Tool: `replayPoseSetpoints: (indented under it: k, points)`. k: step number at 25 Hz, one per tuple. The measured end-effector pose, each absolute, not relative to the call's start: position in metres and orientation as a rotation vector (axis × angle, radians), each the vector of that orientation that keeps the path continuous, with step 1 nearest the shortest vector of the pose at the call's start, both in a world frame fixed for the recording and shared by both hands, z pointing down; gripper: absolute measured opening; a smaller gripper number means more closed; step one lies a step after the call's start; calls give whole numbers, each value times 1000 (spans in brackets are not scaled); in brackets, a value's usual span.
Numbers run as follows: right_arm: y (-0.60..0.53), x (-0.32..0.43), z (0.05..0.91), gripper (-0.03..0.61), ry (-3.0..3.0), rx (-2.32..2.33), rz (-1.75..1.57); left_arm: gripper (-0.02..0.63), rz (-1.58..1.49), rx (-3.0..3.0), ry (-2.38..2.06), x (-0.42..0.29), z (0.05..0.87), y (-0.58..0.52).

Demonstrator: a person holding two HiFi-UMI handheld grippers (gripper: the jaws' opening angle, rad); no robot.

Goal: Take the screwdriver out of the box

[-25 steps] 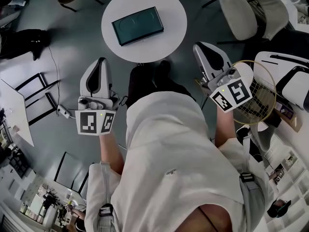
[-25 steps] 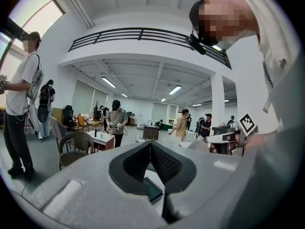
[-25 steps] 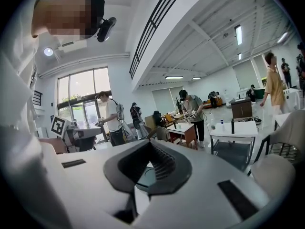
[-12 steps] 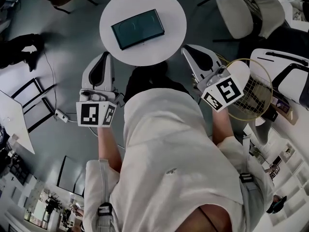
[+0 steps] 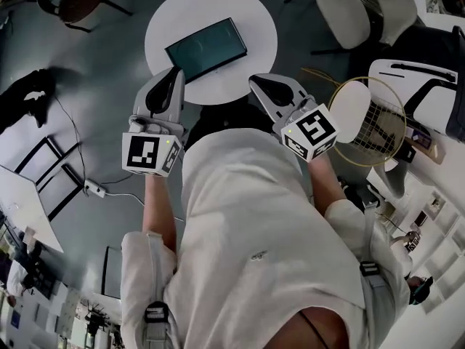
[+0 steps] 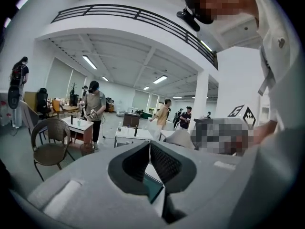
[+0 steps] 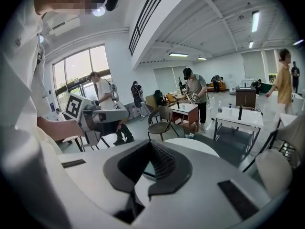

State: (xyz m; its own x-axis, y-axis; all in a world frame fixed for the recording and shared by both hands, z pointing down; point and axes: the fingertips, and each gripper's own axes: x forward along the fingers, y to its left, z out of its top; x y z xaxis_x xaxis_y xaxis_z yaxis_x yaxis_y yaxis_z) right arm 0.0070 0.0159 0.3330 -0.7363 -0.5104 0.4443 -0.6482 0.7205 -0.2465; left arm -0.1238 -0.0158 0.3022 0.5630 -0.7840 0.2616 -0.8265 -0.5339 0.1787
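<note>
Both tools are empty, jaws pressed together. Head view: left gripper (image 5: 174, 77) and right gripper (image 5: 259, 82) point up at the dark teal flat rectangular box (image 5: 205, 47) on the white round table (image 5: 265, 20), upper centre. Its long axis runs lower left to upper right, the left tip seemingly nearer. No screwdriver shows, so it is presumably inside. Left gripper view: a teal edge shows just below the met jaws. Right gripper view: the box lies ahead, beyond the jaws.
</note>
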Motion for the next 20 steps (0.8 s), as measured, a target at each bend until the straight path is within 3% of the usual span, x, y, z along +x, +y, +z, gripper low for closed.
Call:
replayPoseSetpoints:
  k: [20]
  points:
    - [15,-13,440,42,-2362,1004,762,11,595,2510,-881,-100,449,-39]
